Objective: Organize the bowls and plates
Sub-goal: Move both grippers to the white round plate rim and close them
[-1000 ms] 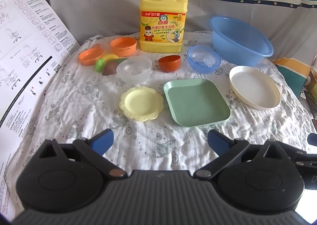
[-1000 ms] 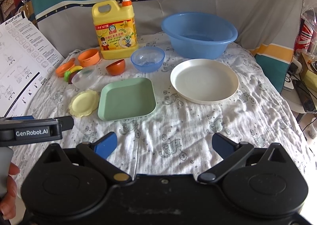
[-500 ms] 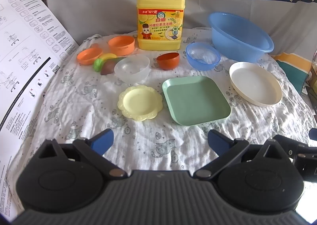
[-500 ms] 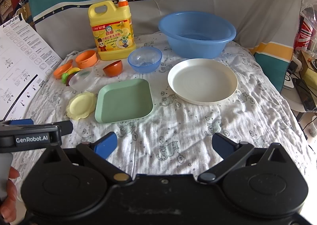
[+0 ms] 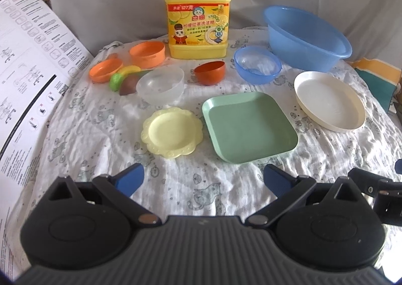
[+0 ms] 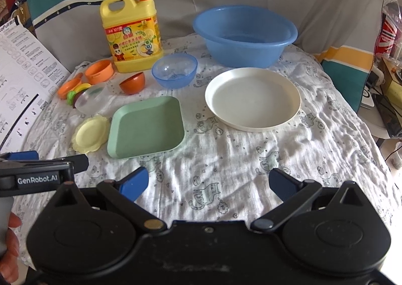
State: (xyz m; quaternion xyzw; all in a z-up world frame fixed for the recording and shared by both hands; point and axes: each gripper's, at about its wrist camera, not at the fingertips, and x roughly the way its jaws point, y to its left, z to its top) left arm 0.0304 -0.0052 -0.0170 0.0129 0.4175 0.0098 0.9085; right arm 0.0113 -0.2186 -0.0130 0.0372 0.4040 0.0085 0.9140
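Note:
On the cloth-covered table lie a small yellow scalloped plate (image 5: 172, 132), a green square plate (image 5: 248, 125) and a round white plate (image 5: 329, 100). Behind them stand a clear bowl (image 5: 160, 85), a red-brown bowl (image 5: 209, 72), a small blue bowl (image 5: 257, 65), and an orange bowl (image 5: 147, 53) with an orange dish (image 5: 104, 72). My left gripper (image 5: 203, 179) is open and empty, short of the yellow and green plates. My right gripper (image 6: 209, 183) is open and empty, short of the white plate (image 6: 252, 99) and the green plate (image 6: 147, 126).
A large blue basin (image 6: 245, 35) stands at the back right and a yellow detergent jug (image 6: 132, 35) at the back. Toy fruit pieces (image 5: 120, 81) lie beside the clear bowl. A printed instruction sheet (image 5: 30, 63) leans along the left side.
Both grippers have moved forward toward the dishes, which now look larger. Nothing on the table has moved.

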